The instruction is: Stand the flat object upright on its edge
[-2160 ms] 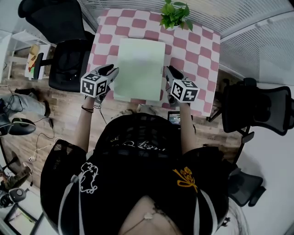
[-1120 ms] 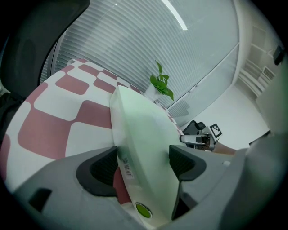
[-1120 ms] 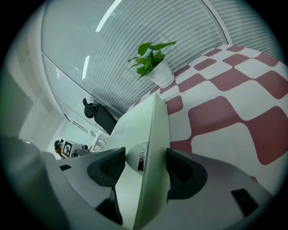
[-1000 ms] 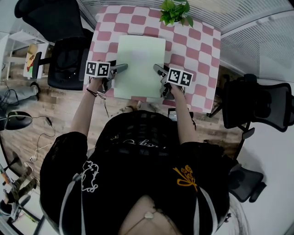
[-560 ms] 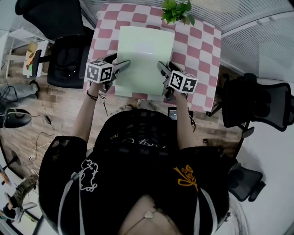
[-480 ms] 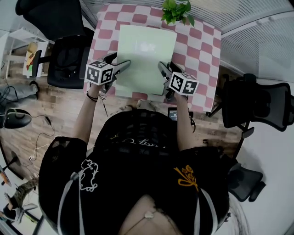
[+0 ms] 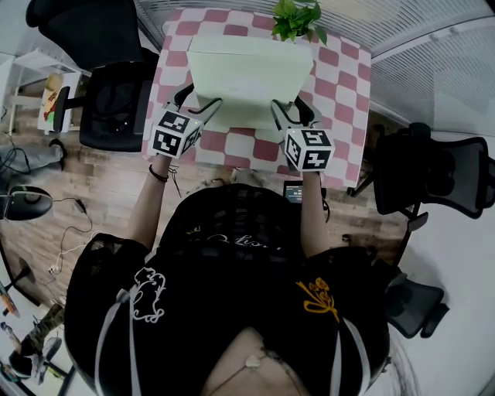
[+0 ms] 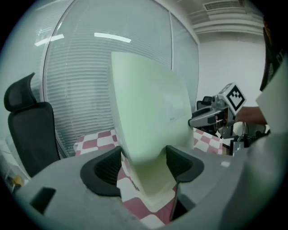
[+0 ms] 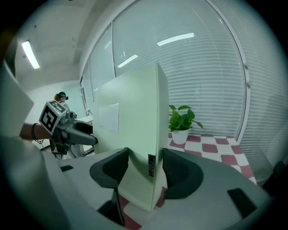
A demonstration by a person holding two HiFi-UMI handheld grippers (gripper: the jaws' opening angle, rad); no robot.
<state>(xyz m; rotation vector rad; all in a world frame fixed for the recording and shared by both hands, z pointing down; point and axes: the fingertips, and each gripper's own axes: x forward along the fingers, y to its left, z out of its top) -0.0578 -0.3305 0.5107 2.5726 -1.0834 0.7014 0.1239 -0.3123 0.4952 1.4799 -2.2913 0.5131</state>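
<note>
Upper middle of frame: pale green box [image 7: 251,73] held near upright over the checkered table [image 7: 340,85].
At left I see a black office chair [image 7: 116,100] beside the table. My left hand-held gripper [image 7: 199,99] and right hand-held gripper [image 7: 291,112], jaws just closing in, each clamp a side edge of the box. A potted plant [image 7: 294,19] stands close behind it, and a second chair [image 7: 441,174] is at far right.

The flat object [image 7: 251,73] is a thin, pale green rectangular slab with a plain smooth face and a small dark label on one side edge. It is tipped up almost onto its long edge, over the checked desk [image 7: 340,85], at the head view's upper centre
</note>
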